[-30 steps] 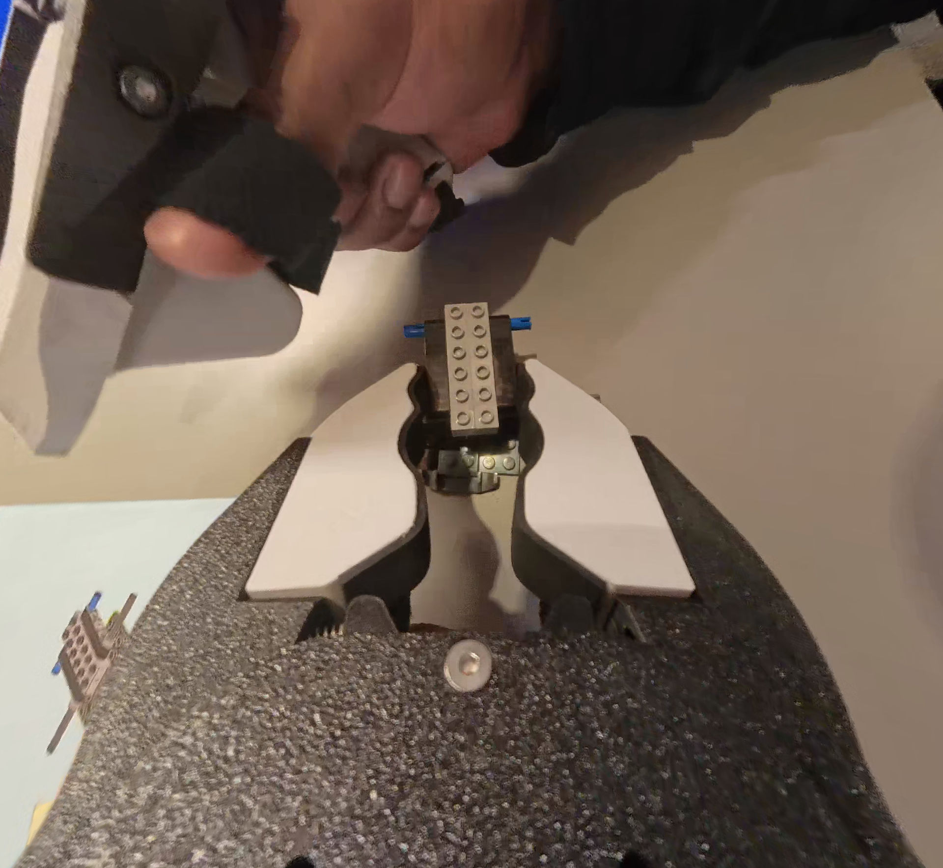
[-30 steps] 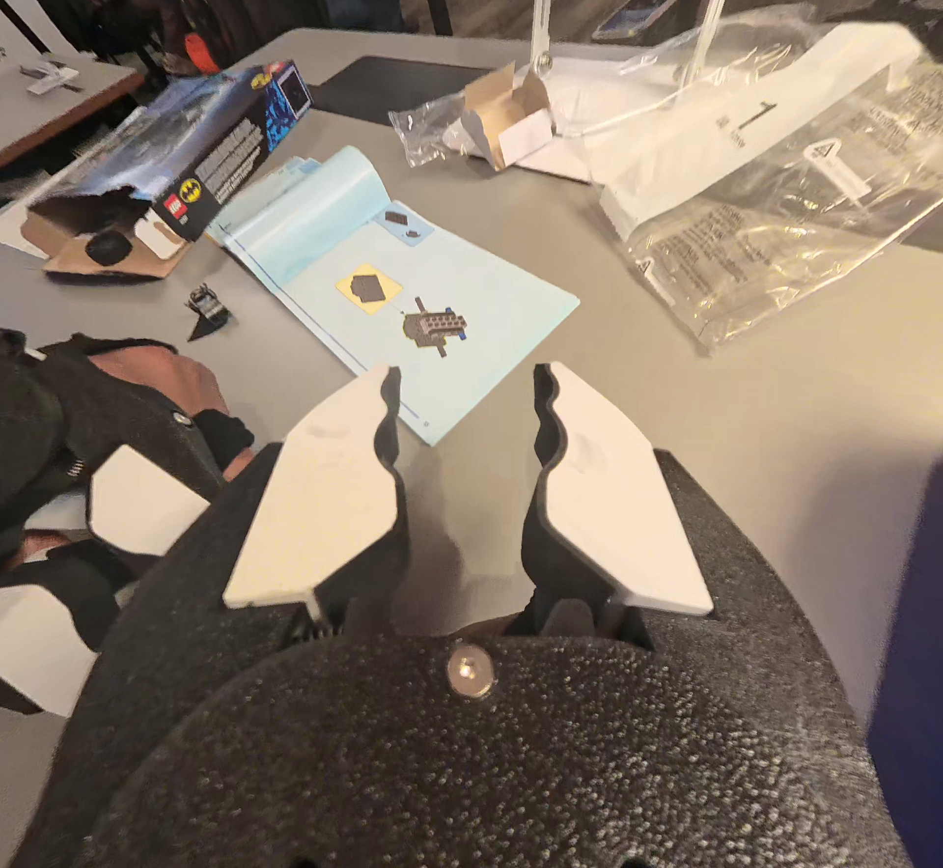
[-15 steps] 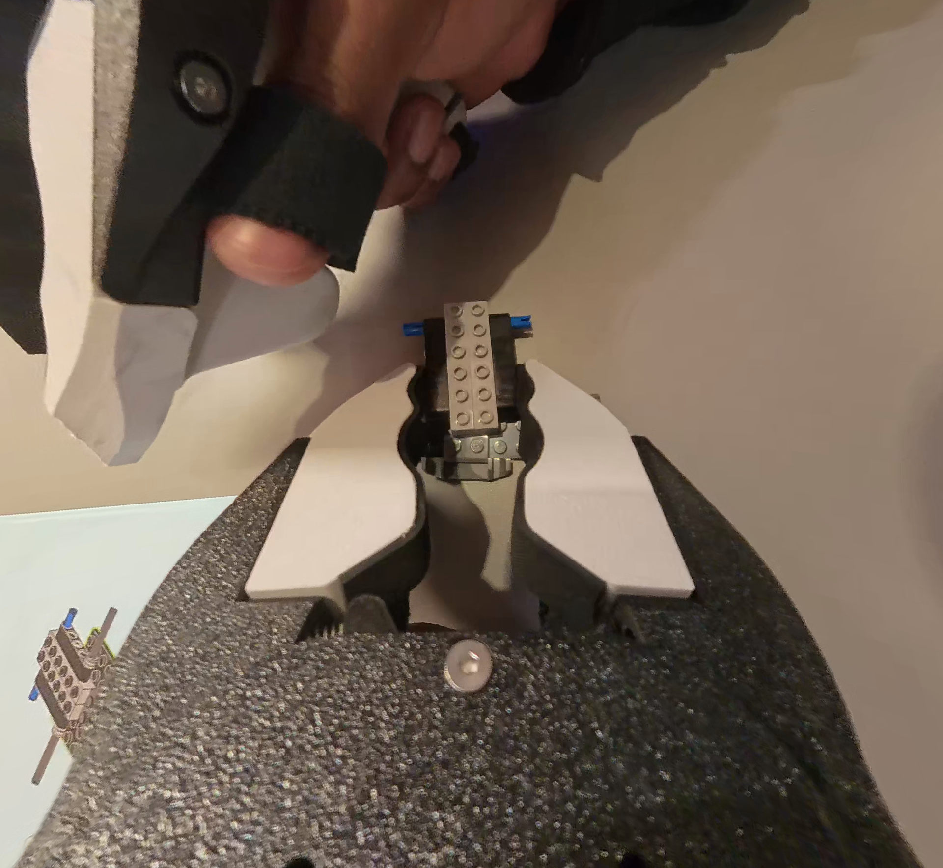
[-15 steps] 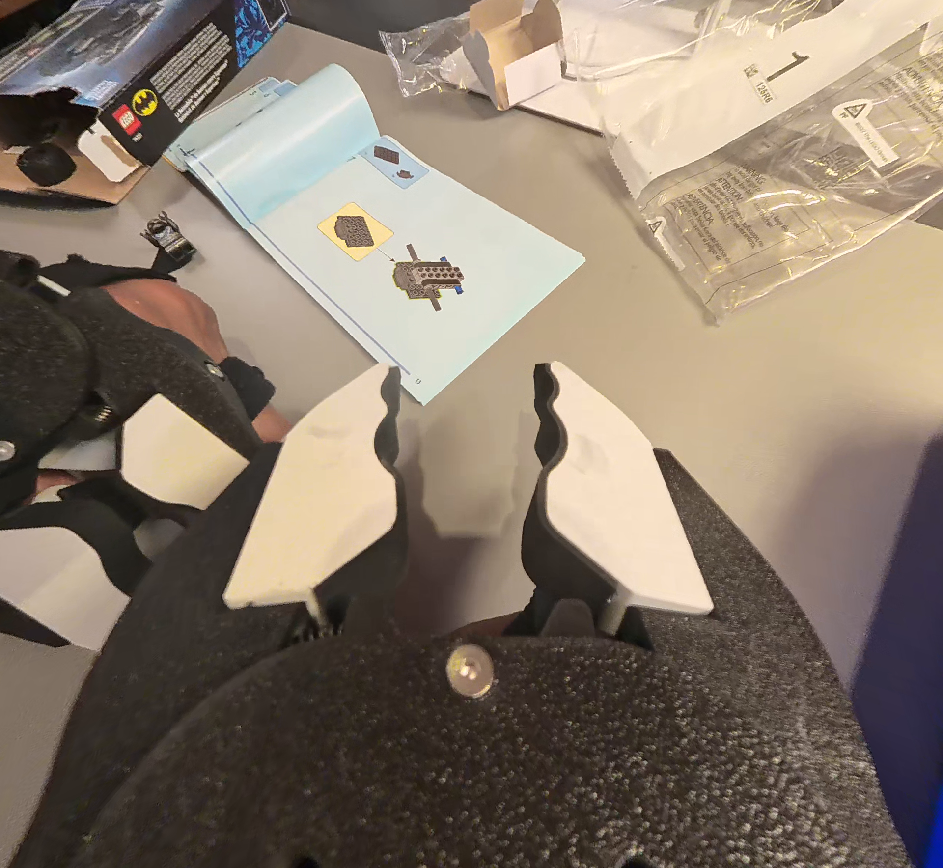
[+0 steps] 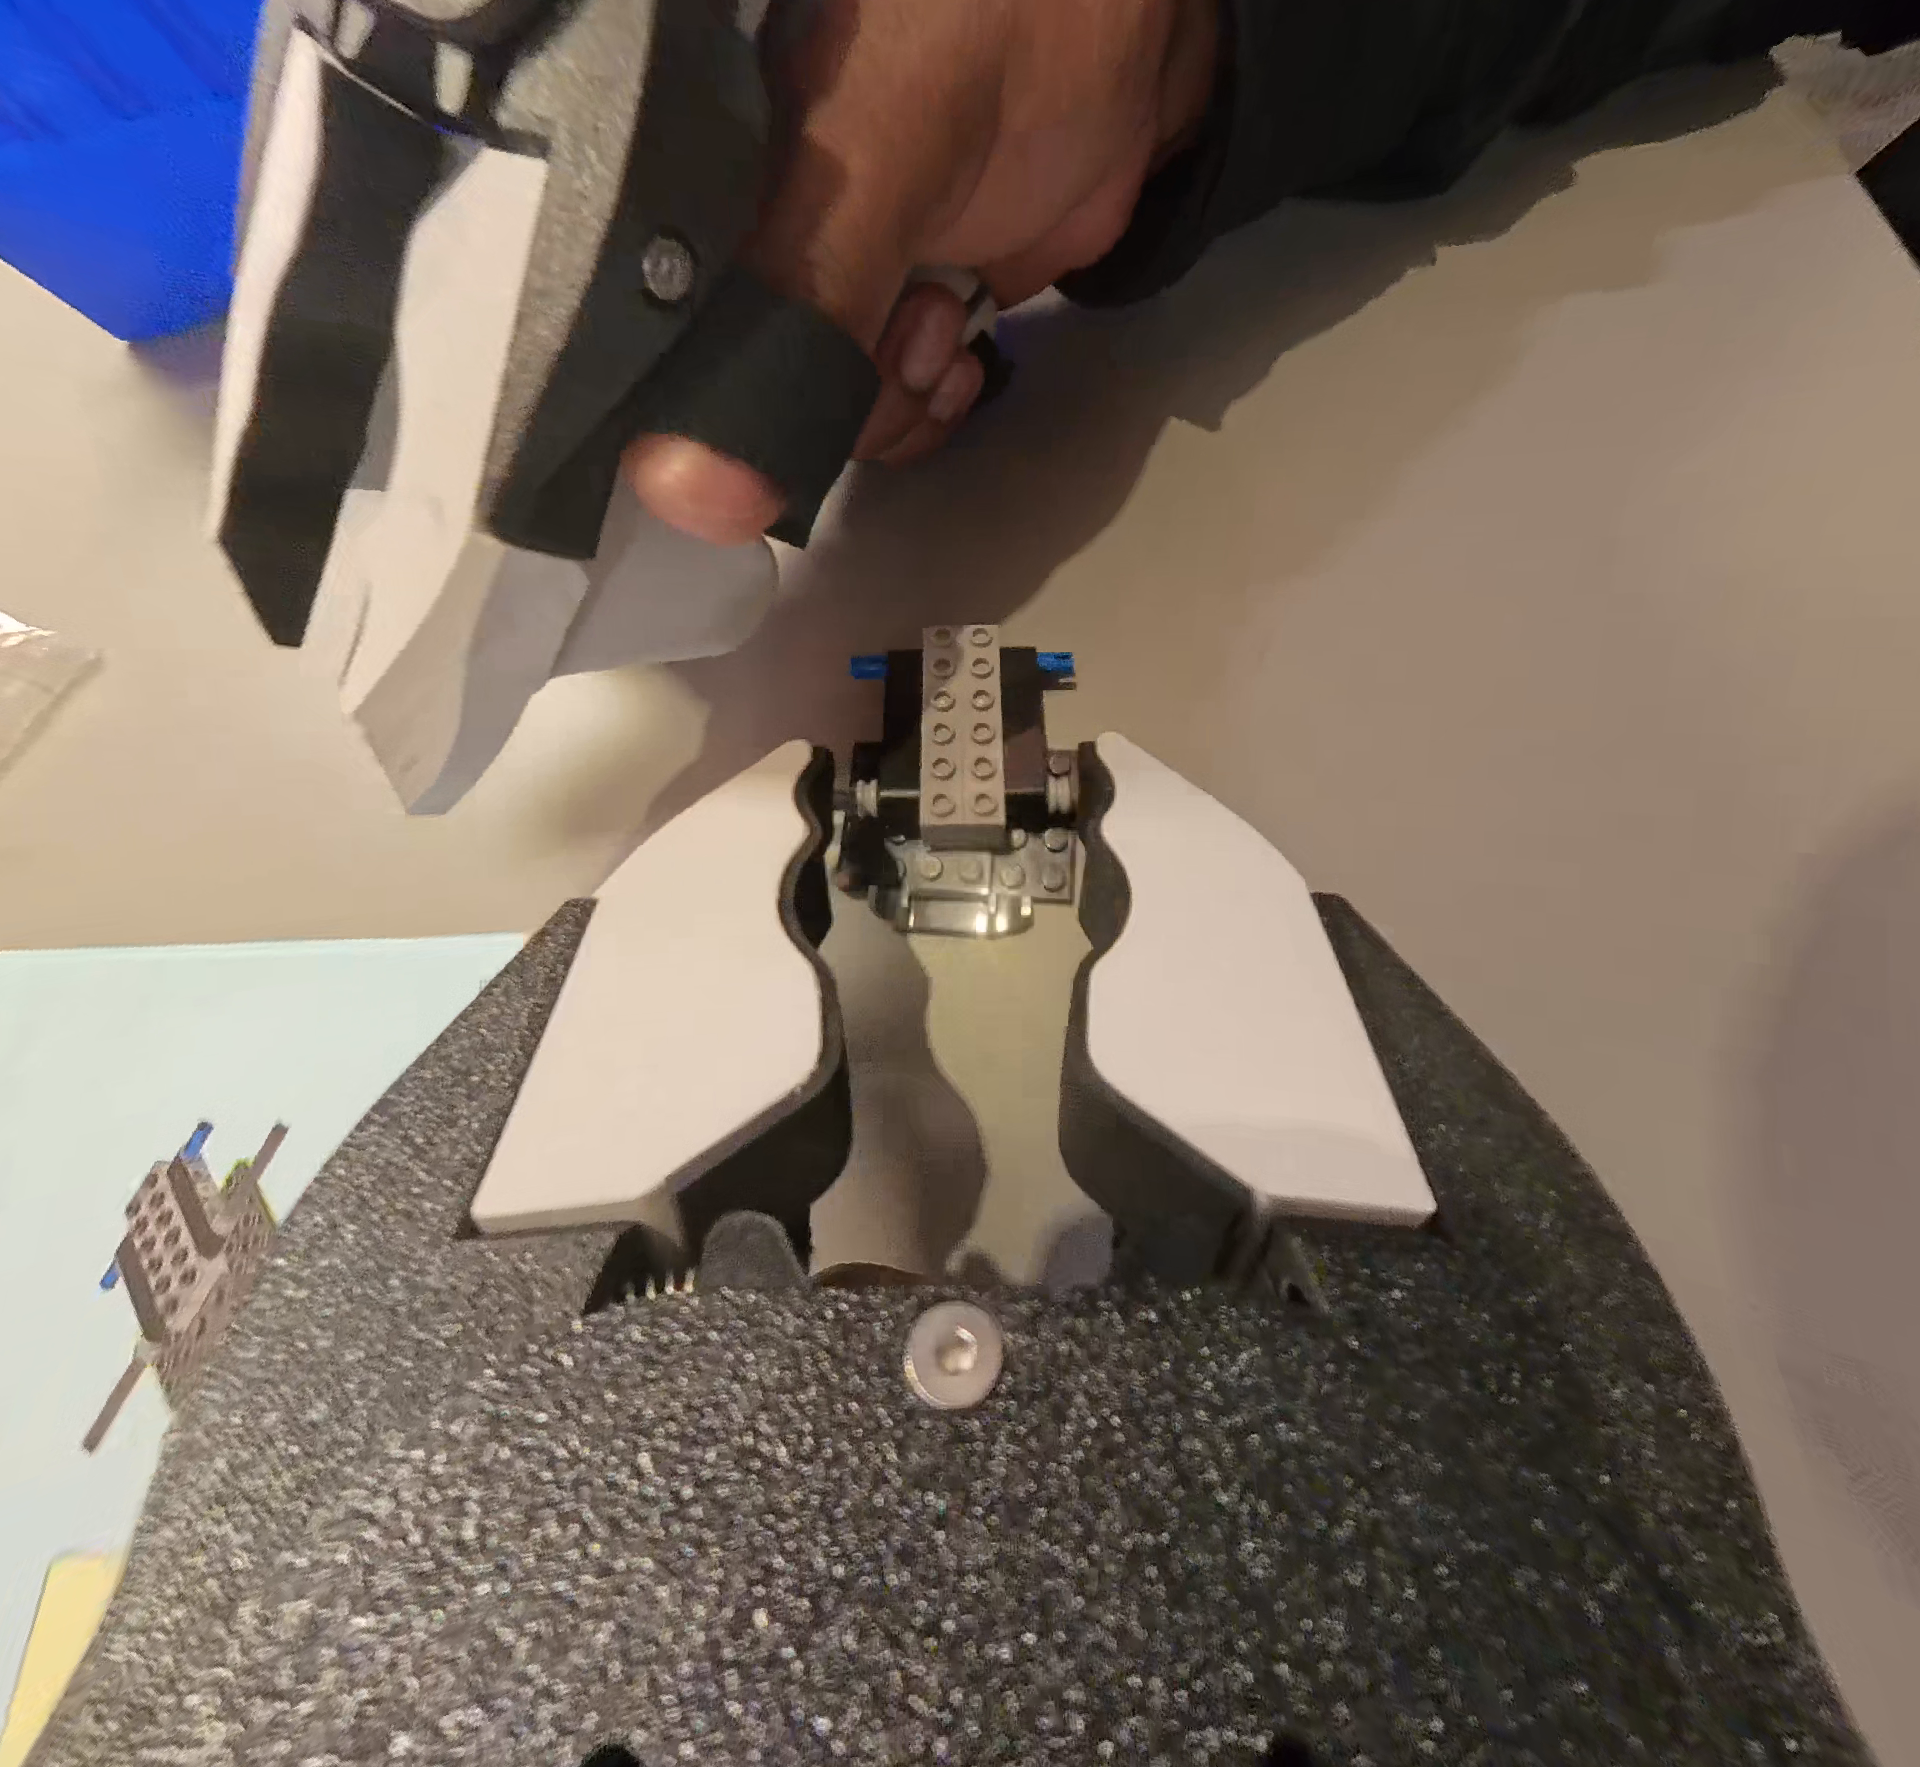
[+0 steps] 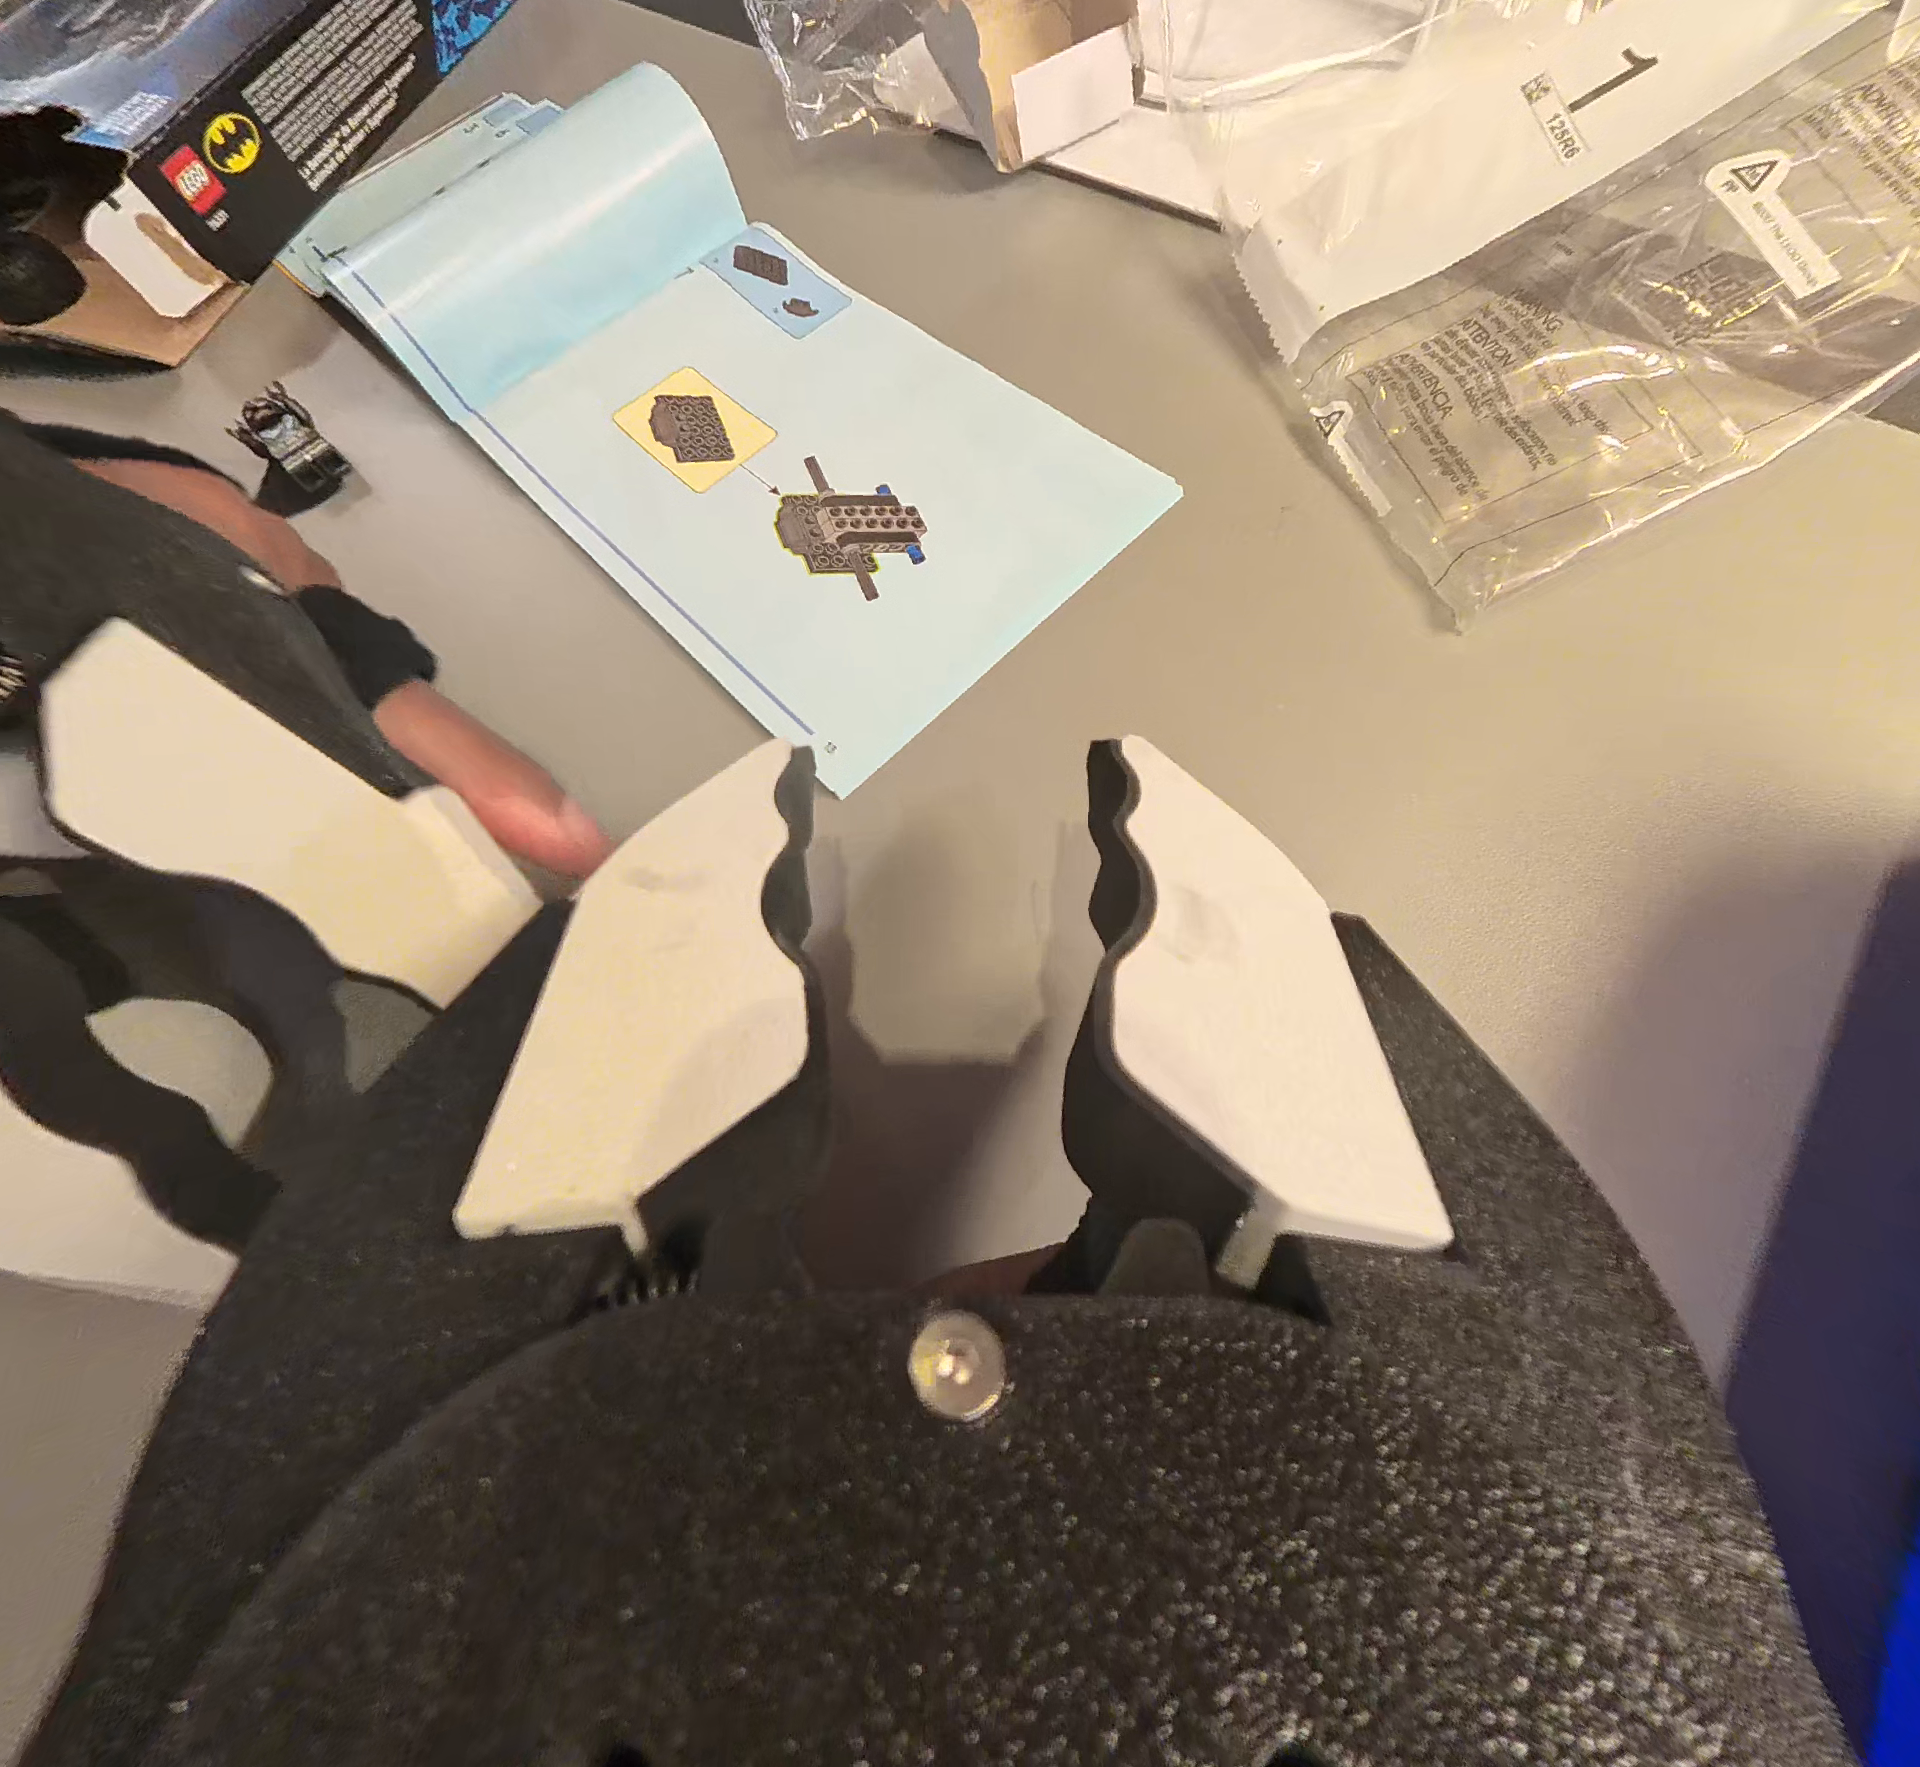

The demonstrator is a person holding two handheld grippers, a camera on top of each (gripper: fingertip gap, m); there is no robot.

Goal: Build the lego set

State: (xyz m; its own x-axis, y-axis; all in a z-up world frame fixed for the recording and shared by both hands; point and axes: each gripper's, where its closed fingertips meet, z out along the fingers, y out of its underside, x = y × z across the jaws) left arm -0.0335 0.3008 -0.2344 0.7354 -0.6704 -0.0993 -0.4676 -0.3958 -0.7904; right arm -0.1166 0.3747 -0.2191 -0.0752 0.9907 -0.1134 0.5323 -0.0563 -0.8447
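While the left gripper (image 5: 956, 772) stands parted around a small grey-and-black brick model (image 5: 961, 761) on the table (image 5: 1455, 678), its pads show slight gaps. Right gripper (image 6: 948, 782) gapes wide and bare beside the blue instruction booklet (image 6: 935, 574).

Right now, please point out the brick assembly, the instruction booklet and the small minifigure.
brick assembly (image 5: 961, 730), left wrist view, on its grey studded top.
instruction booklet (image 6: 935, 429), right wrist view, on the open page.
small minifigure (image 6: 286, 444), right wrist view, on its dark body.
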